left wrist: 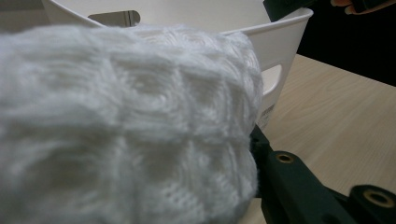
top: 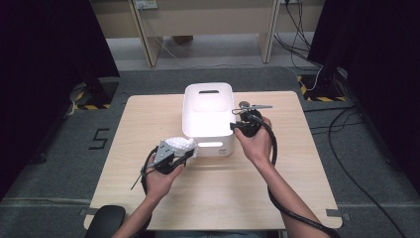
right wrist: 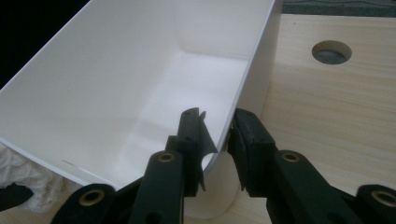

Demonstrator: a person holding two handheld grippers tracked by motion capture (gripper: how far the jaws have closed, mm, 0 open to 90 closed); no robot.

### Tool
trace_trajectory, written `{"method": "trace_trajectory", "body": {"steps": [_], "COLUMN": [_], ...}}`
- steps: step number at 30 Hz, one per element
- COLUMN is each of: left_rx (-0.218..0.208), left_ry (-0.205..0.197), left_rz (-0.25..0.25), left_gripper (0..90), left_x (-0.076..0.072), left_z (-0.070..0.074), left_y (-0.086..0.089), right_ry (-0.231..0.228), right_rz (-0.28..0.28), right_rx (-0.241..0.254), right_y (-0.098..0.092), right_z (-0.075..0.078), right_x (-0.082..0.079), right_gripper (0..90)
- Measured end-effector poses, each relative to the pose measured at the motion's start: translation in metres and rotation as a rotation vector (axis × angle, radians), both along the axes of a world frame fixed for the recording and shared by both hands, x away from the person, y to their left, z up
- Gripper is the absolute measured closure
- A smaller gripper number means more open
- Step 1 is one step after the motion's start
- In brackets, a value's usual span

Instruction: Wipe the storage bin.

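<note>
Near foreground, high view: left gripper (top: 184, 154) clenched on a white knitted cloth (top: 181, 145), bundle held at the near left corner of the white plastic bin (top: 189, 106), touching or just short of its front wall; contact not resolvable. In the left gripper view, cloth (left wrist: 126, 126) bulging well past the jaws, bin rim (left wrist: 285, 23) just beyond and slightly above it.

Middle ground: right gripper (top: 233, 126) at the bin's near right corner, jaws straddling the rim. In the right gripper view, one jaw inside the wall, the other outside, rim (right wrist: 252, 60) running away between them; pads apparently pinching the wall, so bin steadied.

Beyond: bin interior (right wrist: 140, 70) bare, long axis pointing away from the person across the wooden table (top: 307, 163).

Governing relation: opening lies ahead of, above and to the right of the cloth; left hand nearer, hence likely a lift over the near rim, then release.
</note>
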State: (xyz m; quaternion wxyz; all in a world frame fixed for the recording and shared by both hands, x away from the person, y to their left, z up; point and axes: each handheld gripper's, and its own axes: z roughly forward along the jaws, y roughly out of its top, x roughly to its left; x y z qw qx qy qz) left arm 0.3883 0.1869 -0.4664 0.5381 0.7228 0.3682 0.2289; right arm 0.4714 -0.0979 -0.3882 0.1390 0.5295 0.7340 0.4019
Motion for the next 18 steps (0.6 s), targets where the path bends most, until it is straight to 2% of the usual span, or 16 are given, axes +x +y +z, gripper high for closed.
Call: {"method": "trace_trajectory", "body": {"steps": [18], "left_rx": [0.029], "left_ry": [0.029], "left_rz": [0.0], "left_gripper": [75.3], "left_x": [0.003], "left_z": [-0.013], "left_y": [-0.003], "right_ry": [-0.004], "right_rz": [0.004], "right_rx": [-0.005], "right_y": [0.001], "right_z": [0.0], "right_x": [0.0], "right_gripper": [73.6]}}
